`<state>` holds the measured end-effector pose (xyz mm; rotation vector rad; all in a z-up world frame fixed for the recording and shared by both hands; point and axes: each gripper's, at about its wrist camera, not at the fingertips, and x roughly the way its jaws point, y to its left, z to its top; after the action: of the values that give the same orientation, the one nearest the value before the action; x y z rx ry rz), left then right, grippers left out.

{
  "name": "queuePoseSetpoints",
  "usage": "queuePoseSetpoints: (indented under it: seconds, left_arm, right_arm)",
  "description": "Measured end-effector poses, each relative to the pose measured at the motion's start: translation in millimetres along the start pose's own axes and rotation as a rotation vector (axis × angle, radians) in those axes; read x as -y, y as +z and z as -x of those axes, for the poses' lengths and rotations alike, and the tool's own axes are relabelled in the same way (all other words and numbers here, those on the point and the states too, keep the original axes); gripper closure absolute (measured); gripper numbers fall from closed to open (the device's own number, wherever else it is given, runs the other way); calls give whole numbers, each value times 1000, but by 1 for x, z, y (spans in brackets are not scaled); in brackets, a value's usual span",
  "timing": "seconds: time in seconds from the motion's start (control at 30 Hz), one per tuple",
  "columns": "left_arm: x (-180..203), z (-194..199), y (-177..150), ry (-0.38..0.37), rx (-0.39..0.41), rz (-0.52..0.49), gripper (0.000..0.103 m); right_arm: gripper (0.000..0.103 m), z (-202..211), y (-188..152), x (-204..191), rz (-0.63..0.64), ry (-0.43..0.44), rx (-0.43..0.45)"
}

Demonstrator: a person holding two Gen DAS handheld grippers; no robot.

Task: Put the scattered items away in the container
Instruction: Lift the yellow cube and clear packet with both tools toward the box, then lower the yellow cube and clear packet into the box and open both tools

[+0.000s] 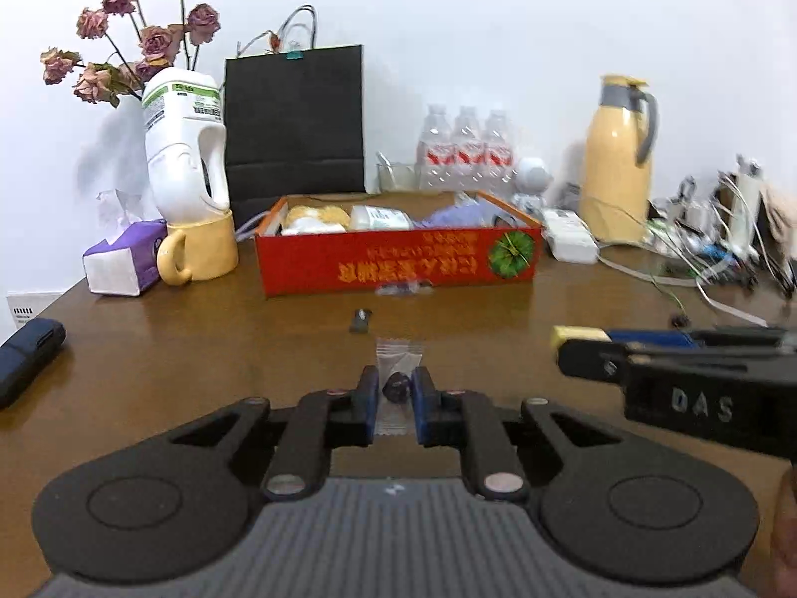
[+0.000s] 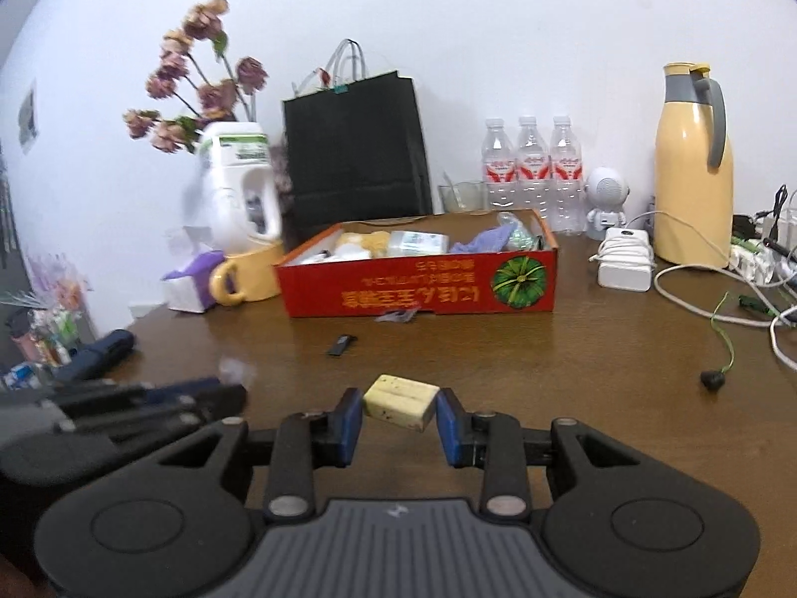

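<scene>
Between the blue pads of the left gripper (image 1: 395, 393), a clear-wrapped dark candy (image 1: 397, 382), pinched at its middle, wrapper ends sticking out front and back, held above the brown worktop (image 1: 199, 349). In the right gripper (image 2: 400, 411), a pale yellow eraser-like block (image 2: 401, 401), clamped across its length between both pads, tilted slightly, clear of the wood. Seen side by side, the right gripper's tip reaching in from the right of the left wrist view with the yellow block end showing.

Just beyond both, on the bare worktop, a small dark flat item (image 1: 361, 320), lying loose. Farther on, a second clear wrapper with something dark (image 1: 398, 290), resting right against the front wall of the red box (image 1: 398, 261). Inside the box, already several things: yellowish rounds, a white packet, a purple crumpled piece.

Left of the box, a yellow mug (image 1: 199, 254) bearing a white jug of dried roses, plus a purple tissue pack (image 1: 124, 259). Behind, a black paper bag (image 1: 294, 124), three water bottles (image 1: 465, 149), a yellow thermos (image 1: 617, 159).
</scene>
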<state>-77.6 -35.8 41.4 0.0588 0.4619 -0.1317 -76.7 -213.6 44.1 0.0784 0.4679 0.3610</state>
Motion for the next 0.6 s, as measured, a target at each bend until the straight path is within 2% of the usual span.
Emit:
queuePoseSetpoints:
  seconds: [0.13, 0.3, 0.6]
  left_arm:
    - [2, 18, -12, 13, -31, 0, 88]
    - [0, 35, -15, 36, -19, -7, 88]
    - [4, 52, -13, 18, 10, -29, 88]
  right_arm:
    - [72, 23, -16, -13, 25, 22, 15]
    - [72, 43, -31, -21, 46, 17, 21]
    - [72, 63, -30, -29, 51, 24, 56]
